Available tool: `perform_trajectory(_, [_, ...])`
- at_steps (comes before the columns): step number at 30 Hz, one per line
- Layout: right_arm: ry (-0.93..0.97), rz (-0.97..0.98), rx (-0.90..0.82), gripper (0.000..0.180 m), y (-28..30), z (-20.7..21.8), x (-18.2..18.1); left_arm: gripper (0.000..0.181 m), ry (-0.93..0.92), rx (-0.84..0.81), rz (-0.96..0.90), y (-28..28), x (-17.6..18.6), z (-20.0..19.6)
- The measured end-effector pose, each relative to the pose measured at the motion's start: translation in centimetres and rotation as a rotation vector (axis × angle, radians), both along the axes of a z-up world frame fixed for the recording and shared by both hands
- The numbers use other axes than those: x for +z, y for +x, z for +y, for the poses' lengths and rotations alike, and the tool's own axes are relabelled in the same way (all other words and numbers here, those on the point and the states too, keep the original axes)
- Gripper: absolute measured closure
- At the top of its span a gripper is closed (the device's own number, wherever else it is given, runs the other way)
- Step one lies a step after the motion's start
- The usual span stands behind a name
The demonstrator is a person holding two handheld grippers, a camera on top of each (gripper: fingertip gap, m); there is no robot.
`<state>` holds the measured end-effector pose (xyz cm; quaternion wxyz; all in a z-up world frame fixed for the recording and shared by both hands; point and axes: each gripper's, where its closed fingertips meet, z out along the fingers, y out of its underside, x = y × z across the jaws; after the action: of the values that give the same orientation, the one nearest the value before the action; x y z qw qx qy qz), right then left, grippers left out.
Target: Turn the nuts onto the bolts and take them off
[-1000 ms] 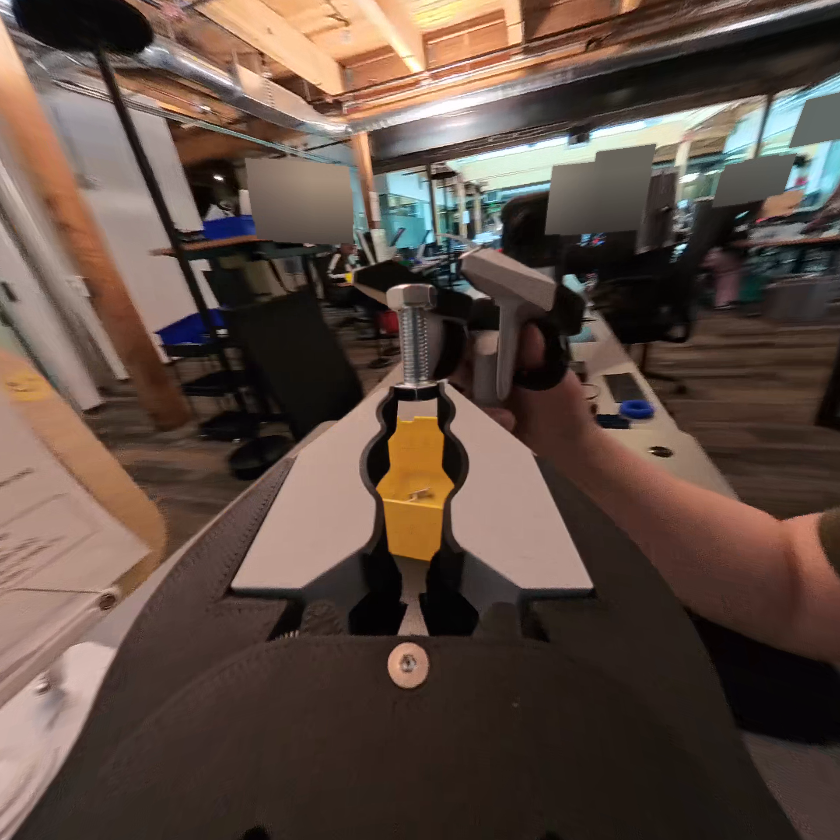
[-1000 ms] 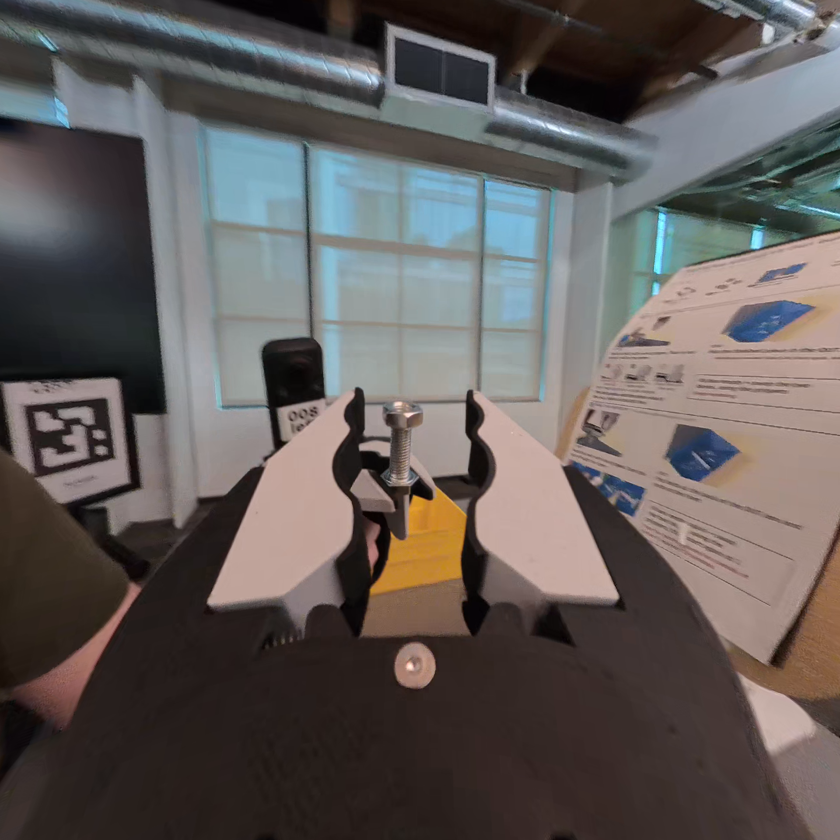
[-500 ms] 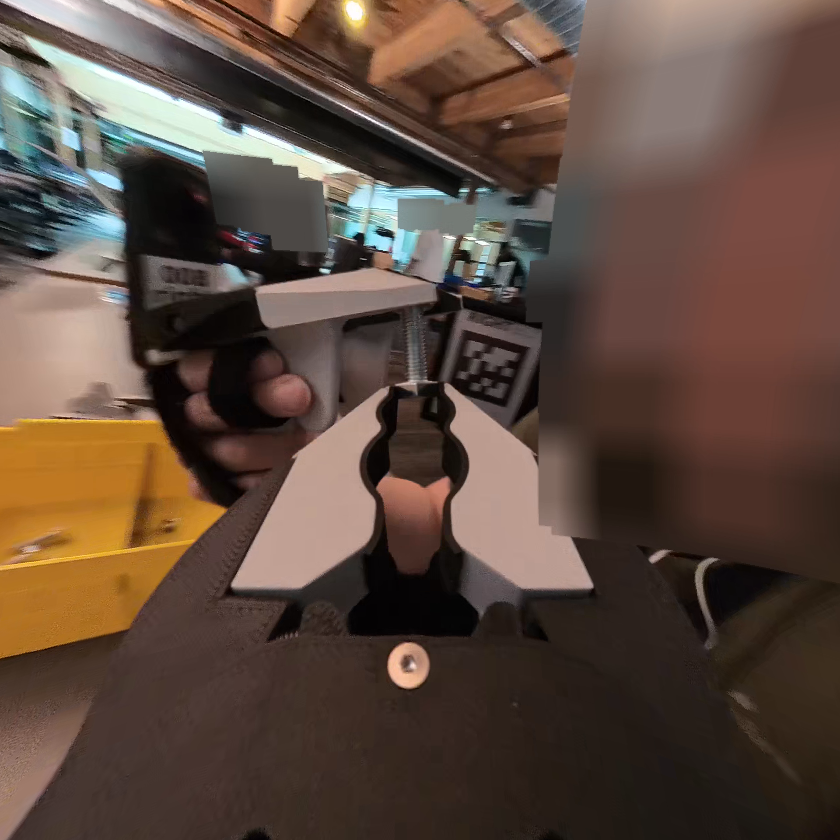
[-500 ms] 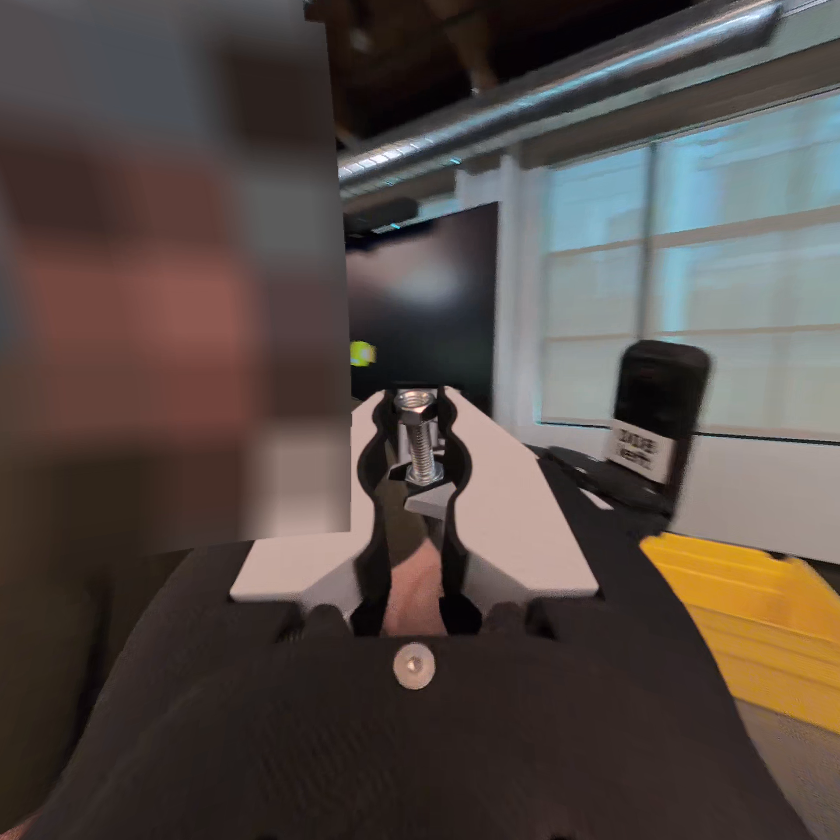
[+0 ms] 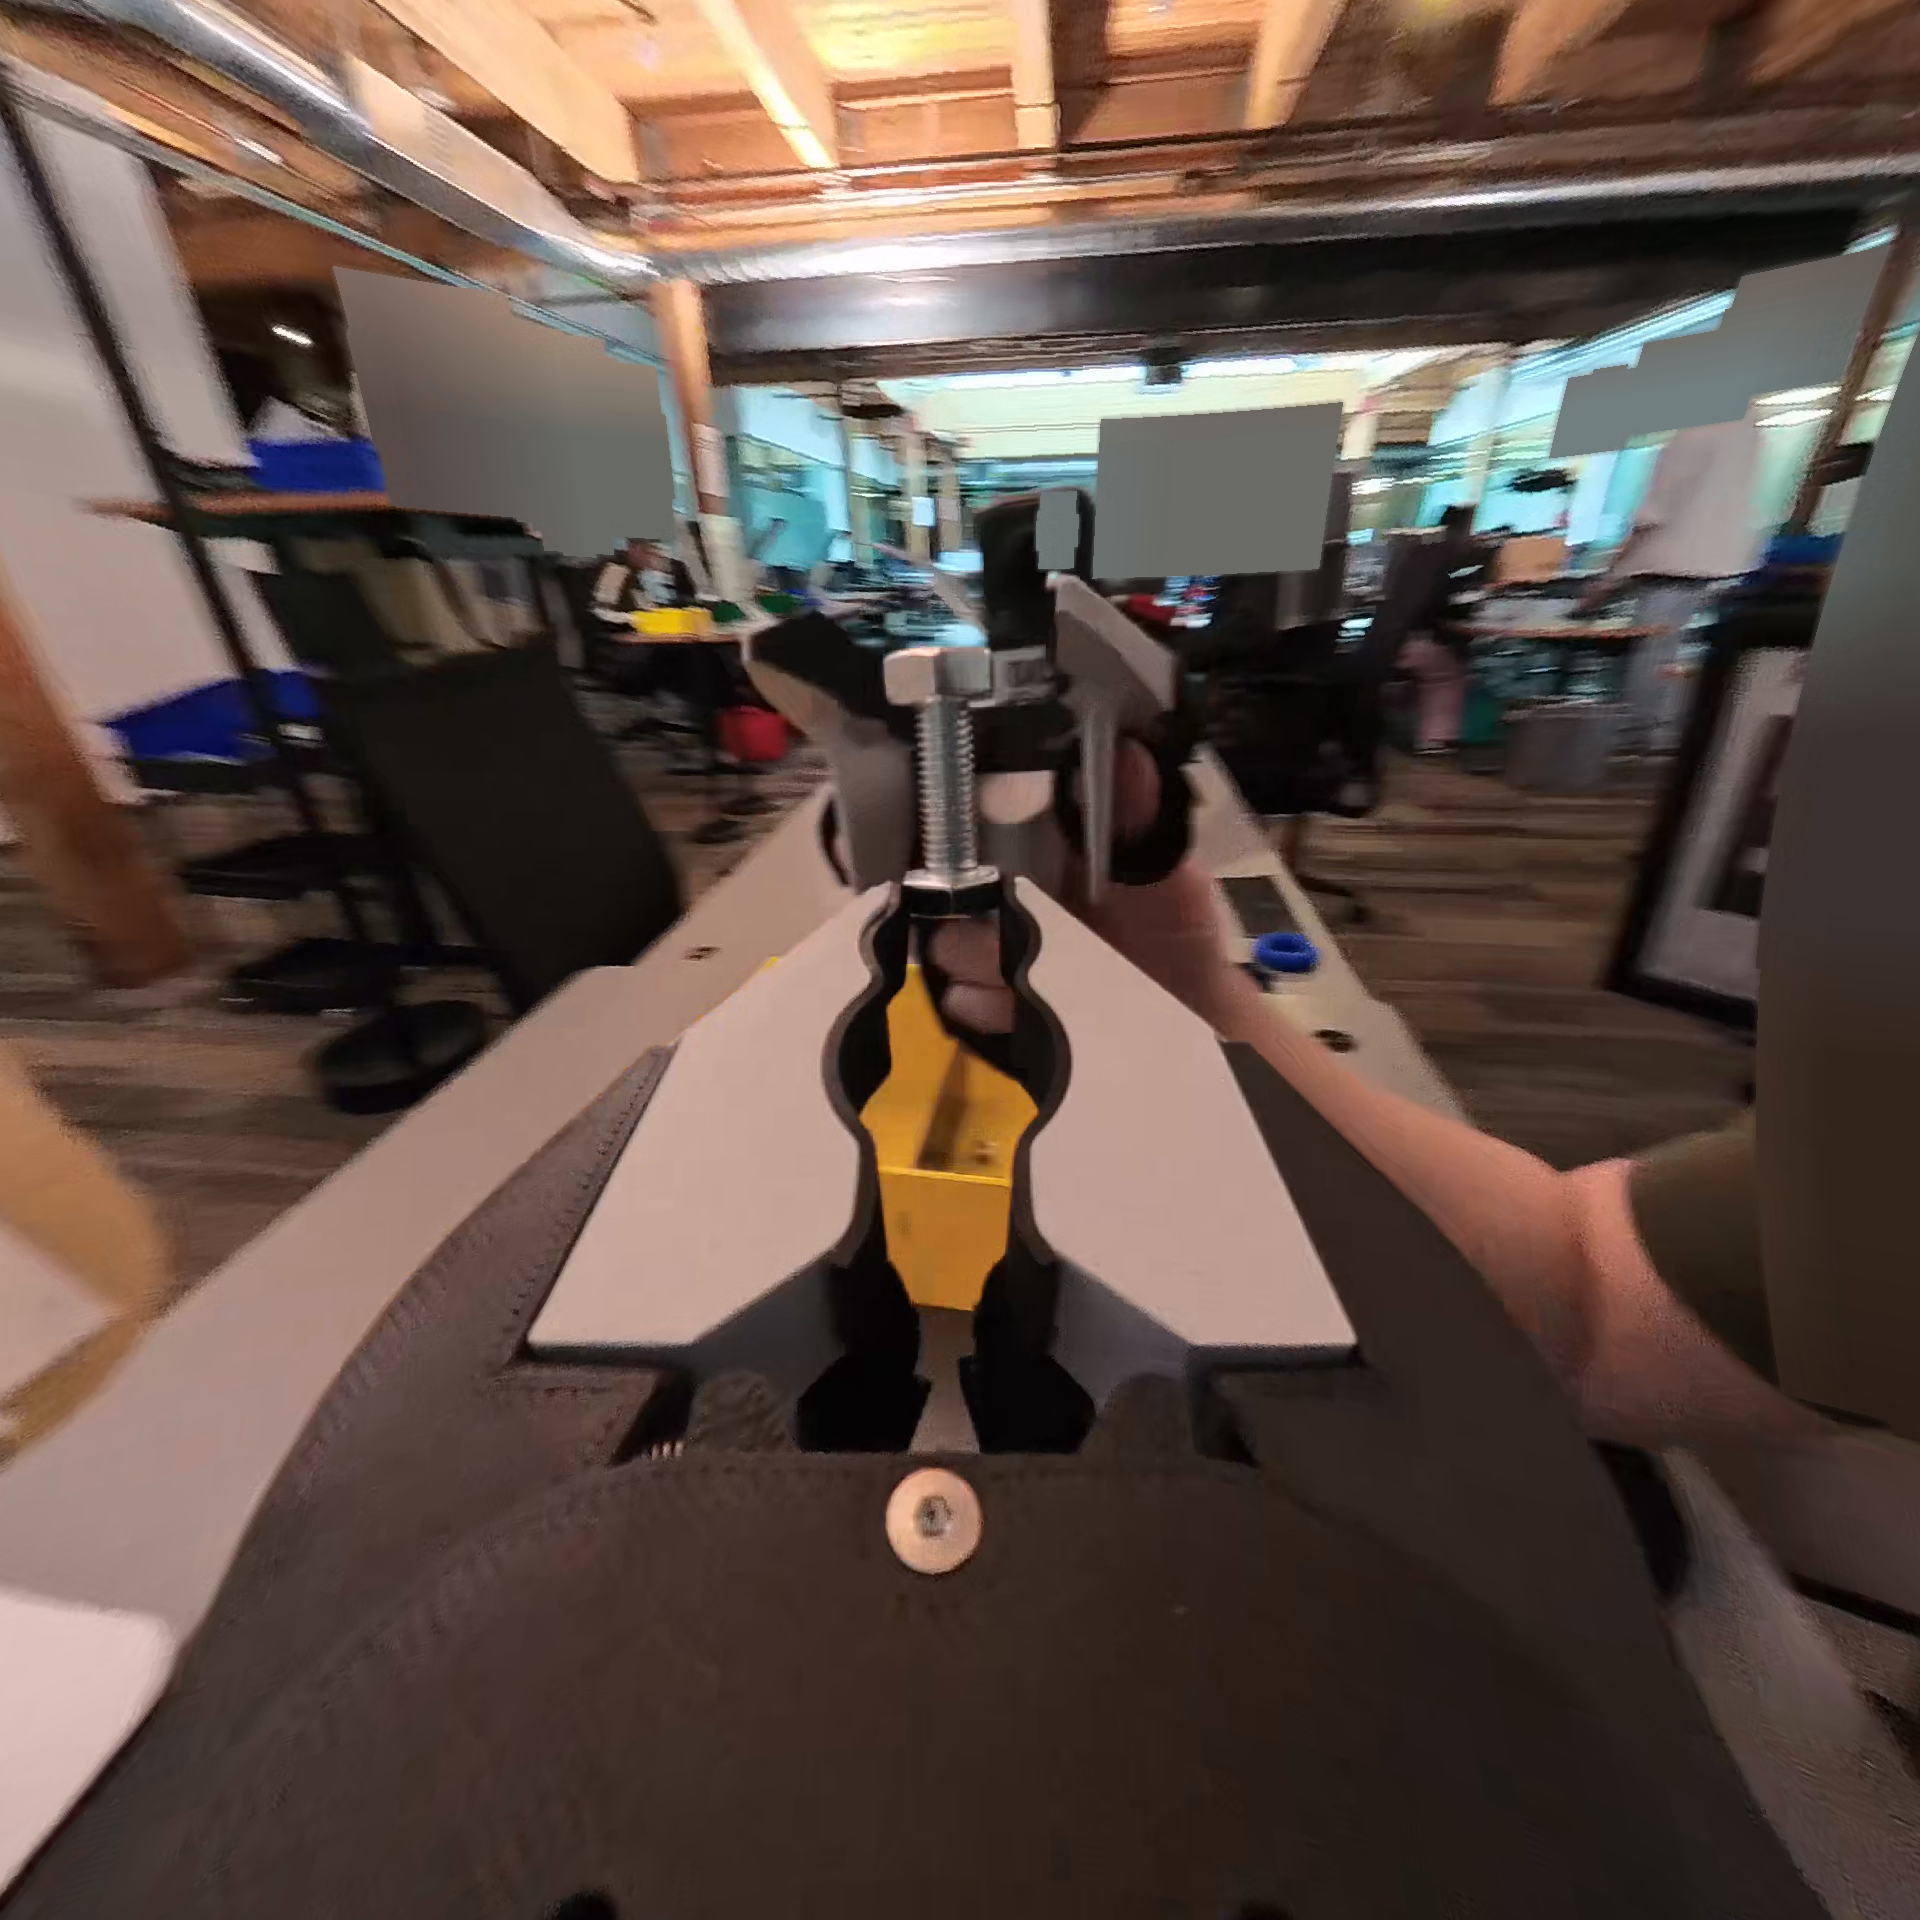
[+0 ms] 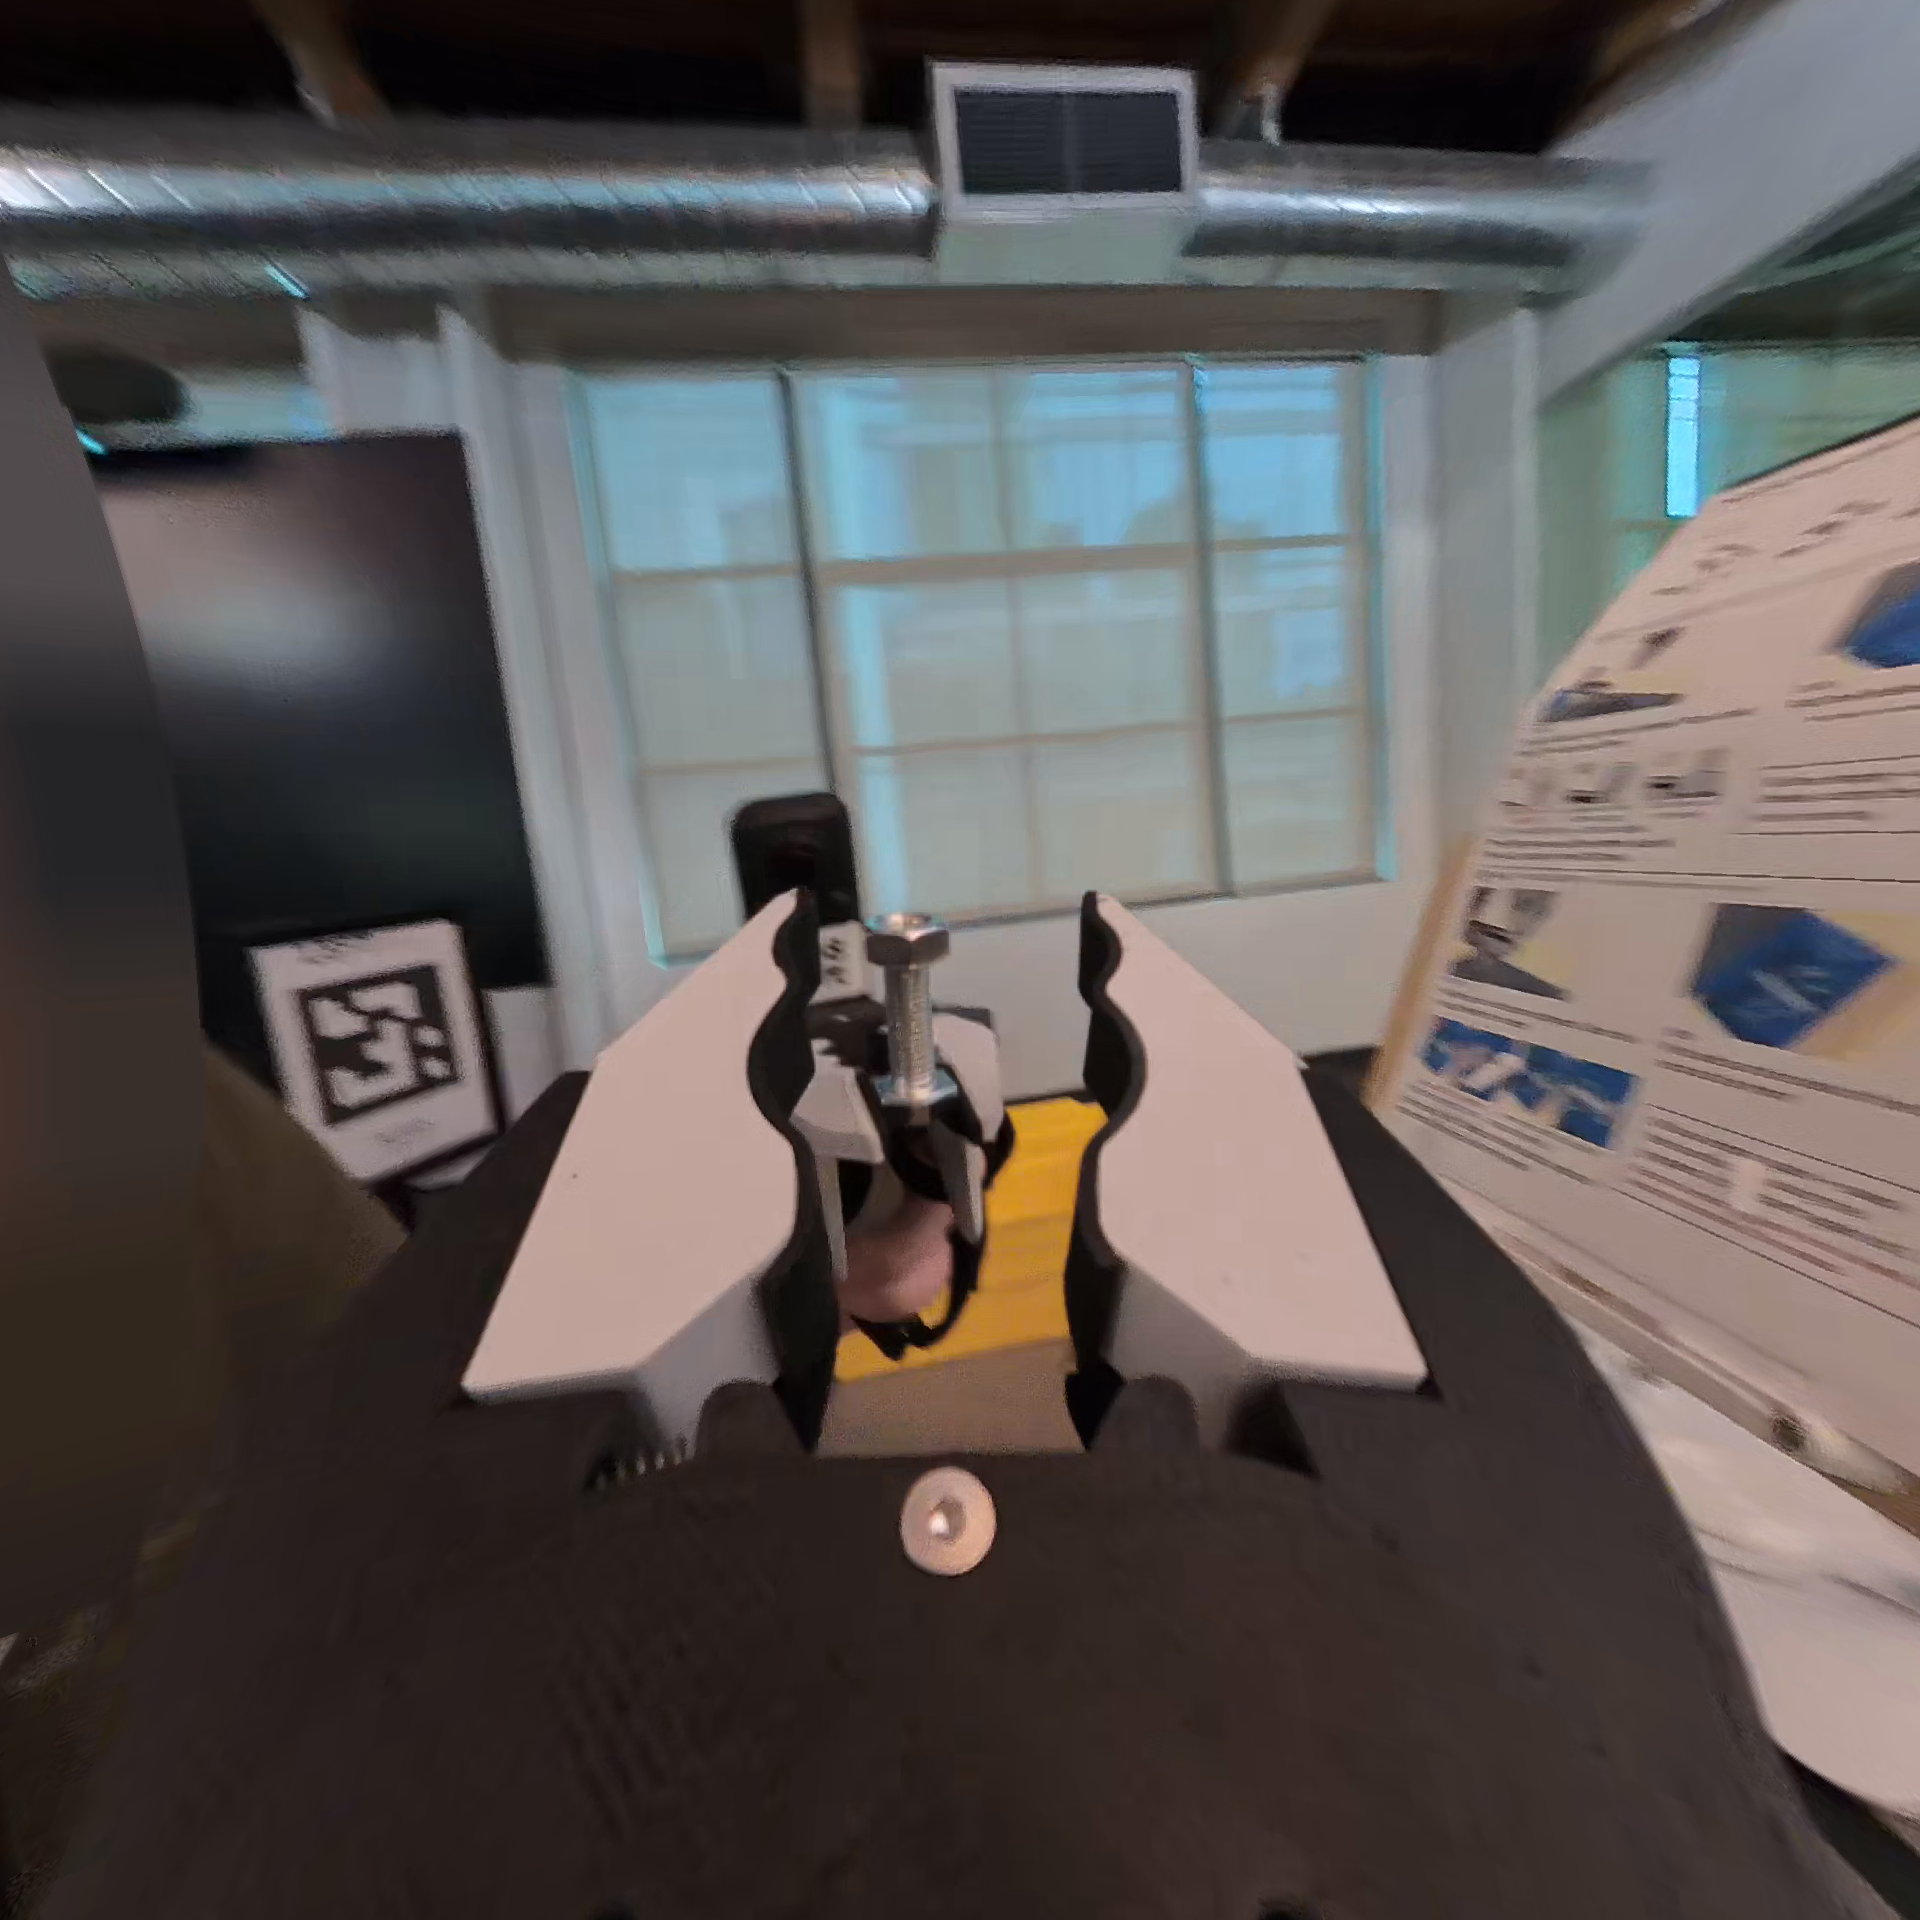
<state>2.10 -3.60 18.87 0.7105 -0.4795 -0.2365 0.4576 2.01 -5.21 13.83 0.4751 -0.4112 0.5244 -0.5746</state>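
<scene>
Two grippers: left gripper [image 5: 951, 902] pinches the nut [image 5: 949, 896]; right gripper [image 6: 940, 940] gapes empty.
Change: half a second ago right gripper clasped the bolt [image 5: 943, 769]; released.
Meaning: likely regripping between turns.

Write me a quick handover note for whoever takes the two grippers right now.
Left gripper: shut on the silver hex nut at its fingertips, holding the silver threaded steel bolt upright, head up.
Right gripper: open, facing the bolt, its fingers either side of the head without touching.
Nut sits at the low end of the thread, far from the head.
Yellow plastic bin lies on the table below.
Done: nut and bolt are mated.
Left: grip the head and turn; direction unclear from the views.
</scene>
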Motion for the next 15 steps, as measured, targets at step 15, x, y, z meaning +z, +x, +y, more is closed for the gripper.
perform_trajectory(15, [0.055,-0.142,0.174,0.164,-2.7,-3.4,-0.4,0.166,0.044,-0.096,-0.007,-0.3,0.4,-2.3])
